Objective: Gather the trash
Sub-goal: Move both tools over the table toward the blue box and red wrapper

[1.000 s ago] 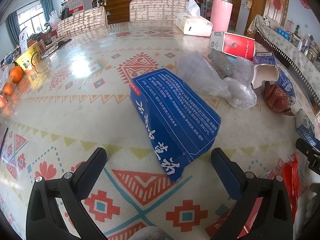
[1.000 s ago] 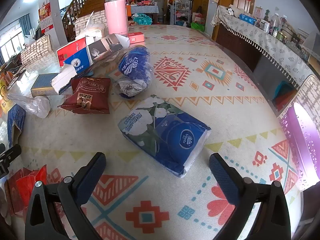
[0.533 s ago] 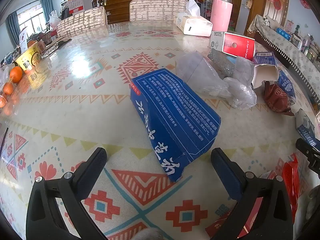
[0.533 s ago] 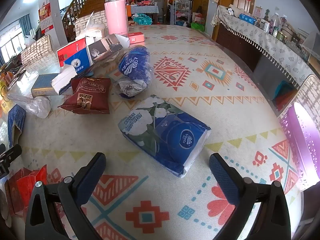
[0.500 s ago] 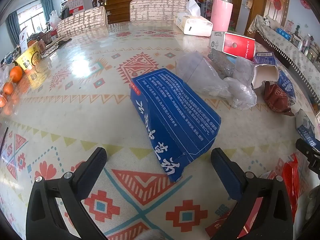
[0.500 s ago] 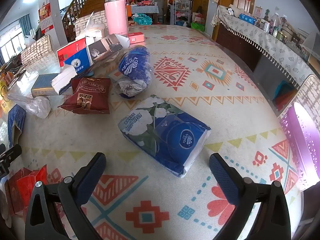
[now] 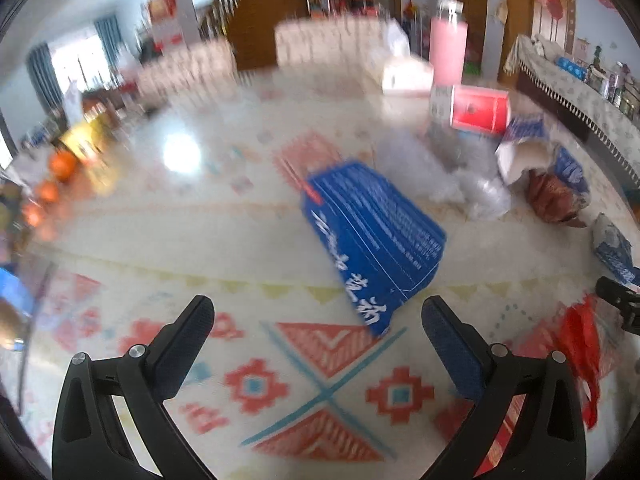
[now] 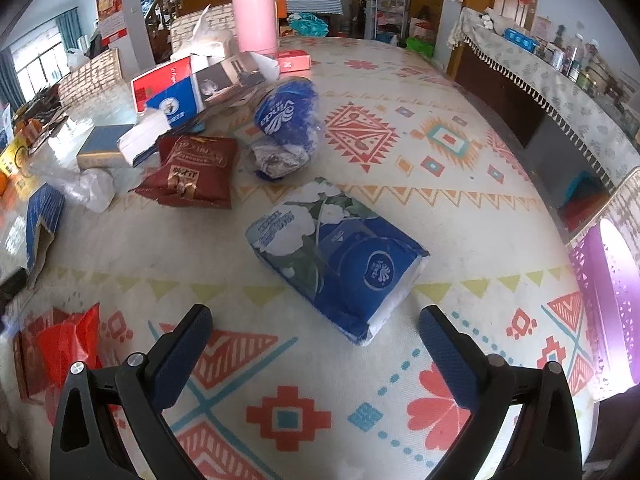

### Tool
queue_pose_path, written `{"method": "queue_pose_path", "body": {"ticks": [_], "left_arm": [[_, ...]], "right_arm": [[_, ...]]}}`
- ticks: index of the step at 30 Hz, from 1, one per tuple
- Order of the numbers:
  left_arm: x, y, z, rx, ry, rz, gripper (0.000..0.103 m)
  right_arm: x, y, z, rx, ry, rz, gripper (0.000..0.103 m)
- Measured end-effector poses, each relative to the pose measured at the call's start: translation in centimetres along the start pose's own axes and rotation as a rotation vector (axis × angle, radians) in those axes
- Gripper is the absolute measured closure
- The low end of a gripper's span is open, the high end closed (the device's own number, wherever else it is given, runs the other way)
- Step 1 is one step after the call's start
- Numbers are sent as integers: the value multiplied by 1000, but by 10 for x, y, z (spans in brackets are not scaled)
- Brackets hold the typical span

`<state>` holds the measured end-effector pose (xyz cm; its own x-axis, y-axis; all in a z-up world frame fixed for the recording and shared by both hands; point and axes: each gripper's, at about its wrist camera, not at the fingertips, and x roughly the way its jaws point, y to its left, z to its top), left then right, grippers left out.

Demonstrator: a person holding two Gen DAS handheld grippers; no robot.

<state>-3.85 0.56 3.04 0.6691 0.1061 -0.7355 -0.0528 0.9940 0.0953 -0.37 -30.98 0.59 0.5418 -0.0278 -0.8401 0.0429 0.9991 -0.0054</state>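
In the blurred left wrist view, a blue carton [image 7: 372, 232] with white writing lies on the patterned tablecloth [image 7: 200, 240], ahead and right of my open, empty left gripper [image 7: 318, 324]. Clear plastic bags [image 7: 472, 188] lie behind it. In the right wrist view, a blue tissue pack [image 8: 340, 256] lies just ahead of my open, empty right gripper [image 8: 314, 326]. Behind it lie a maroon snack bag [image 8: 192, 172] and a crumpled blue wrapper [image 8: 286, 120]. A red plastic bag [image 8: 64, 344] lies at the lower left.
A pink thermos [image 8: 256, 20], a red-and-white box [image 8: 168, 80], a tissue box [image 7: 406, 74] and a torn carton [image 8: 224, 76] stand further back. Oranges [image 7: 60, 168] lie at the far left. The table edge [image 8: 560, 216] drops off on the right beside a sideboard.
The left gripper has swung left, so the blue carton now sits further right in its blurred view. The right gripper has barely moved. Both stay open.
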Motion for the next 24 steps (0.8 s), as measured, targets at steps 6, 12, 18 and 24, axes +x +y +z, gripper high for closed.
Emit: {"method": "queue_pose_path", "body": {"ticks": [6,12,18,24], "left_arm": [[-69,-2,-15,47,-121,23,0],[-101,-19,-32,98,-157,-30,0],[-129,-34,-46,131,-200,-74,0],[-136,-30,-58,115,-182,-79,0]], "right_arm": [[-17,5,-17,18,-18,17,3],[-63,14,-40,4,-135,-32,3],[-103,24,-60,-23,-238,-124,3],[-126,29,-68,-43,-315,-205,3]]}}
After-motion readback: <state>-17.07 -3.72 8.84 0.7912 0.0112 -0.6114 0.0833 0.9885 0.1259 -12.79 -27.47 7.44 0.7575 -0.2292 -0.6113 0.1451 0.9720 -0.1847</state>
